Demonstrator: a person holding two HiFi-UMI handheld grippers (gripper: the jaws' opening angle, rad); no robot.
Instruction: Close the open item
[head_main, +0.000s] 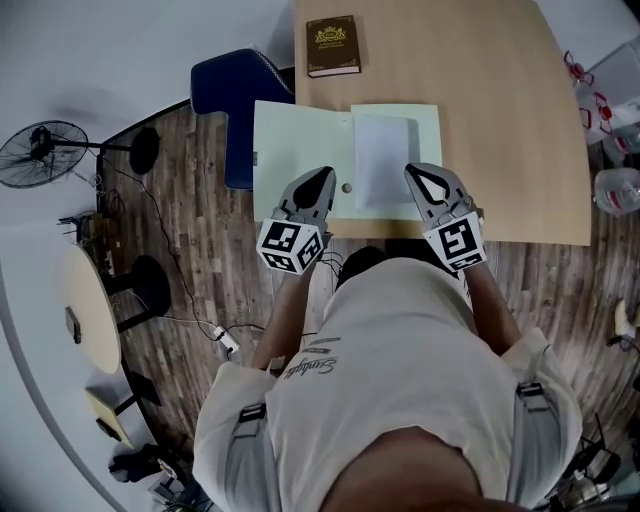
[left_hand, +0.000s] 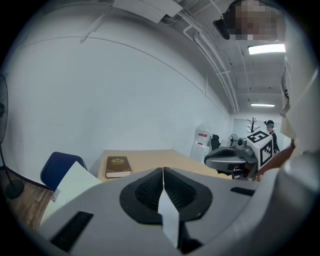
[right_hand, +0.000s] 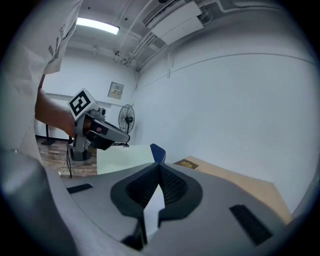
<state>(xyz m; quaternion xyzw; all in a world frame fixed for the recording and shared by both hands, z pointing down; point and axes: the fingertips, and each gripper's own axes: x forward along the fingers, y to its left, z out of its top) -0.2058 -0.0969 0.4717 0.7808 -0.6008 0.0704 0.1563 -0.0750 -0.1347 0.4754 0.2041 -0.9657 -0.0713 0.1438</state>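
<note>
The light wooden table carries the task's thing, a pale green paper folder, which lies open and flat near the table's near edge. Its left leaf reaches beyond the table's left edge. One white paper sheet rests on its right leaf.

Both grippers are over the near edge of this folder, and the rest of it lies at 12 o'clock from them. The left gripper is over the left leaf, close to the fold. The right gripper is at the near right corner of the white sheet. In each gripper view the jaws are pressed together at the tips and grasp nothing. Whether the tips touch the folder, I cannot tell.

I count one folder, one white sheet, two grippers and one brown hardcover book with a gold emblem. The book lies closed at 12 o'clock from the folder, well apart from it, near the far left corner of the table.

The room has a dark wooden plank floor and plain white walls. A blue chair stands at 9 o'clock from the folder, partly under its left leaf. Further to 9 o'clock there are one small round pale table and one black standing fan.
</note>
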